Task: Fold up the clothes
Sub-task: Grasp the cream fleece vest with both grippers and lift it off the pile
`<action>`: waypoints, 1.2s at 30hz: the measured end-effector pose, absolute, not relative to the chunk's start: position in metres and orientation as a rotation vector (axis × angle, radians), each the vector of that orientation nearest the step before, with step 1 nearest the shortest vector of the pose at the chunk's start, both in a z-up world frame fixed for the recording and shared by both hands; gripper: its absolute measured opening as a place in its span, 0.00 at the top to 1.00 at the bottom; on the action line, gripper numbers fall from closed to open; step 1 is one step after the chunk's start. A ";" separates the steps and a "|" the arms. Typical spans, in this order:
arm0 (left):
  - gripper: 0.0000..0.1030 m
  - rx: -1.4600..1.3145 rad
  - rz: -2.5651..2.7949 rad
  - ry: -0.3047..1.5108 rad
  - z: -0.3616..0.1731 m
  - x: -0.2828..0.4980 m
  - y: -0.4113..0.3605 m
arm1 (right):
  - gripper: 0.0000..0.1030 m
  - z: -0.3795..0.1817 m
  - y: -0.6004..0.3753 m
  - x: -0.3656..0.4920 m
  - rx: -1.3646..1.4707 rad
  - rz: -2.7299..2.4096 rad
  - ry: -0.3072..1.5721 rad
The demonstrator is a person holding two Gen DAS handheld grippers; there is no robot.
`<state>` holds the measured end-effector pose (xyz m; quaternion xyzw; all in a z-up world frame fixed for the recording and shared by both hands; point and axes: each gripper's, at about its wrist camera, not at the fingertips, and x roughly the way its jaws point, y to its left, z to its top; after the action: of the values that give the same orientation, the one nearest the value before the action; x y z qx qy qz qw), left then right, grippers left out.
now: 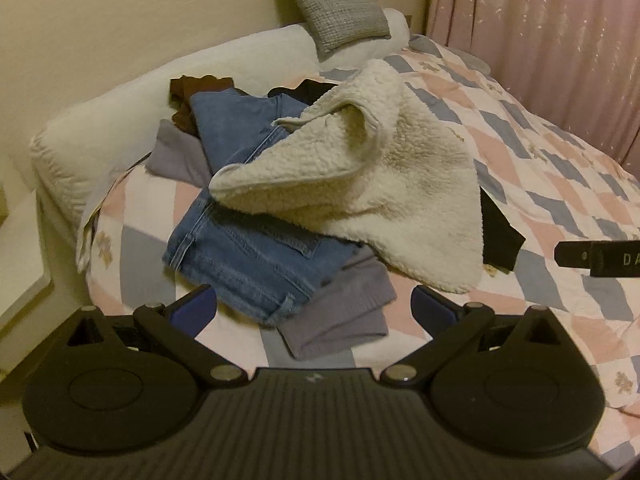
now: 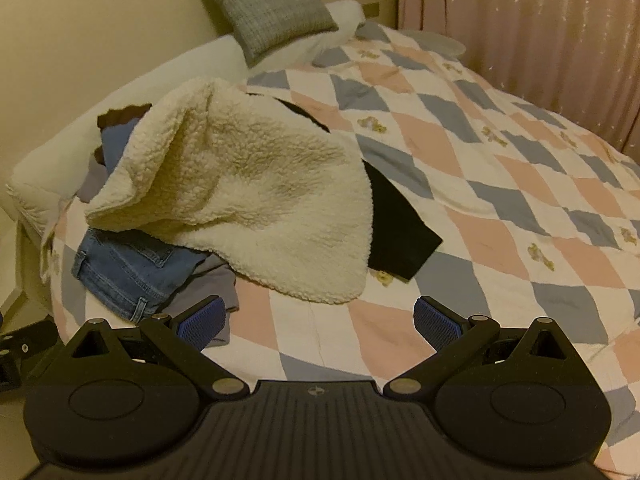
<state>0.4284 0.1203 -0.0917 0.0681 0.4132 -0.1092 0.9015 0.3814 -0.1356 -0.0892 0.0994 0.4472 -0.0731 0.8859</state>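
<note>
A pile of clothes lies on the bed's left side. A cream fleece garment lies crumpled on top. Under it are blue jeans, a lilac-grey garment, a black garment and a brown one. My left gripper is open and empty, just short of the jeans and the lilac garment. My right gripper is open and empty over the quilt in front of the fleece. The right gripper's tip shows in the left wrist view.
The bed has a pink, blue and white diamond quilt. White pillows and a grey cushion lie at the head by the wall. A pink curtain hangs behind the bed.
</note>
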 end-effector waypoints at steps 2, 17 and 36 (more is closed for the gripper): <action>0.01 0.138 -0.238 0.874 -0.098 0.444 0.121 | 0.00 -0.094 -0.132 0.397 0.199 -0.153 0.943; 0.04 0.428 -0.371 0.695 -0.138 0.509 0.121 | 0.00 -0.087 -0.088 0.493 0.064 -0.074 0.885; 0.74 0.632 -0.486 0.671 -0.230 0.608 0.121 | 0.61 -0.110 -0.022 0.581 0.063 0.117 0.893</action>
<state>0.6077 0.1209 -0.2296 0.3017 0.3207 -0.2320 0.8674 0.5808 -0.0220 -0.1098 0.0306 0.4315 0.0567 0.8998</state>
